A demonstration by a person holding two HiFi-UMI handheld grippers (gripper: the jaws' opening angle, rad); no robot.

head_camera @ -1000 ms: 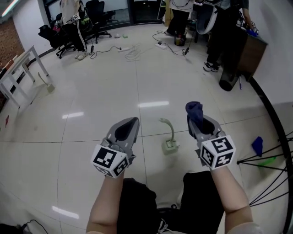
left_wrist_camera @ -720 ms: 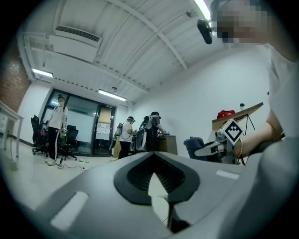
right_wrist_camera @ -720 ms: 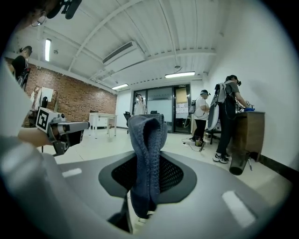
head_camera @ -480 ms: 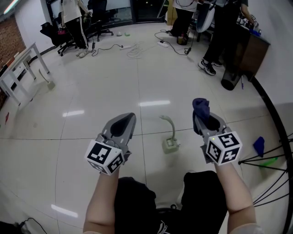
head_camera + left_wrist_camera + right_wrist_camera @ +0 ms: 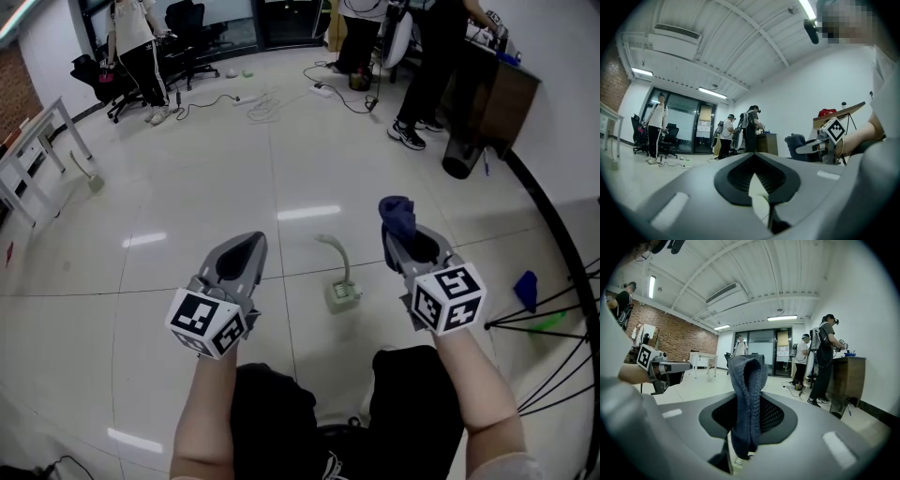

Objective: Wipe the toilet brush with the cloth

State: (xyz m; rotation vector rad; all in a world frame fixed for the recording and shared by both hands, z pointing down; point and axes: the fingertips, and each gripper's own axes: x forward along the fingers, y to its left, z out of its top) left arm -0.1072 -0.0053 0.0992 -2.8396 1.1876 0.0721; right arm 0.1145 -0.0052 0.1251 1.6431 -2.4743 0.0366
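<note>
Right hand-held gripper (image 5: pixel 405 242) stays clamped on the blue cloth (image 5: pixel 397 216). Left hand-held gripper (image 5: pixel 246 251) has its jaws together, apparently empty. Toilet brush (image 5: pixel 341 281) remains on the floor (image 5: pixel 187 206) between them, as before.

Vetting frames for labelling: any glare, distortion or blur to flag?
Head view: ceiling-light glare streaks on the glossy floor, toilet brush legible, scene edges bowed. Left gripper view: fisheye, black corners, left gripper shell soft near the lens. Right gripper view: same fisheye; cloth in the right gripper evenly lit, readable.
</note>
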